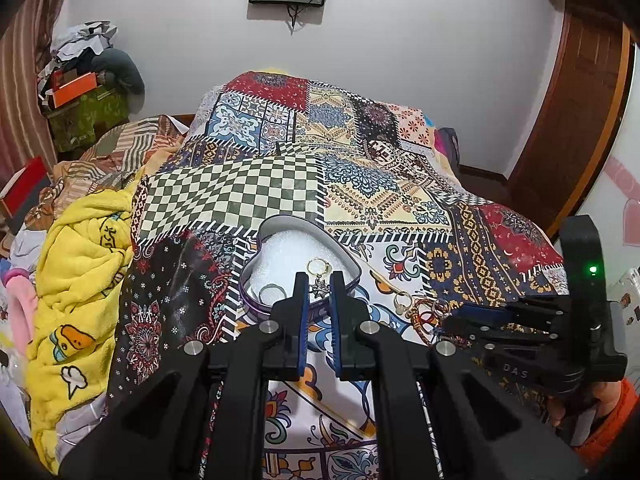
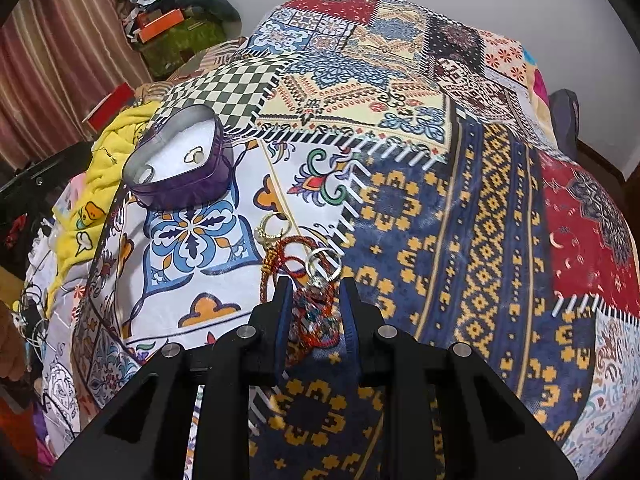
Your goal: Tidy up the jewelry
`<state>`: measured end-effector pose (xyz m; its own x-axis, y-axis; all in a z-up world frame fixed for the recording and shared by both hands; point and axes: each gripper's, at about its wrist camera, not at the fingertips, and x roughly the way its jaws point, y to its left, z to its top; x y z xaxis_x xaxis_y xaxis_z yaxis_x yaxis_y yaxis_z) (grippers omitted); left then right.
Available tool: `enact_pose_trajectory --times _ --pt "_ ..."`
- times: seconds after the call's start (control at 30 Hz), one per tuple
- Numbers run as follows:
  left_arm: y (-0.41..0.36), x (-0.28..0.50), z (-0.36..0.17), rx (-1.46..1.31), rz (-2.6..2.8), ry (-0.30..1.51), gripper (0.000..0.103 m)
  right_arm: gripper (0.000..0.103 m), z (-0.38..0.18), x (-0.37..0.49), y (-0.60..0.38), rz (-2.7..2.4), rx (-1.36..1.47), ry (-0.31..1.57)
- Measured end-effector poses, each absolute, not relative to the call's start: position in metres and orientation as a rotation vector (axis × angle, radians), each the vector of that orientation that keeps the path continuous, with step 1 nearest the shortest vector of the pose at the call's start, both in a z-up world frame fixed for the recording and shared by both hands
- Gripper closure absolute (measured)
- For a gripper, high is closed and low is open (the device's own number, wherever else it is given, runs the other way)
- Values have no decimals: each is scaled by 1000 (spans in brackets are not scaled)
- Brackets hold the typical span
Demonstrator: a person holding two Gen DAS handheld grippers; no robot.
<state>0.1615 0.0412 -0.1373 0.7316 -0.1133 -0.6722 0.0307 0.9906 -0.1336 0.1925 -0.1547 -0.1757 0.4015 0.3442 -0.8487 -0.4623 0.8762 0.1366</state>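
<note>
A heart-shaped purple tin with a white foam lining sits on the patchwork bedspread, and a gold keyring with a small silver charm lies inside it beside a plain silver ring. The left gripper hovers over the tin's near edge, its blue-padded jaws parted a little on either side of the charm; whether they touch it I cannot tell. Just to the tin's right, loose on the cloth, lies a tangle of jewelry: a gold ring, a red braided cord and a silver ring joined to a beaded red piece. The right gripper stands with its jaws moderately open around that beaded piece, not closed on it. A yellow cartoon blanket is bunched at the bed's left edge, and clutter is piled in the far corner.
</note>
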Motion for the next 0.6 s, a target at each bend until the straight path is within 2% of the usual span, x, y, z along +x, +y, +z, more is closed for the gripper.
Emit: enact_pose_trajectory --times 0.2,0.23,0.33,0.37,0.6 --pt "44 161 -138 -123 -75 747 95 83 -184 200 -152 510 -103 1056" --pt "44 161 -138 -123 -74 747 95 86 -184 200 -153 502 -98 1054" --pt "45 160 -138 -122 -72 749 95 88 -183 198 -154 497 -89 1043" --pt "45 160 -138 -122 -71 749 95 93 -182 199 -154 497 -89 1040" --pt "47 159 -134 -128 -71 736 95 93 -165 196 -157 512 -67 998"
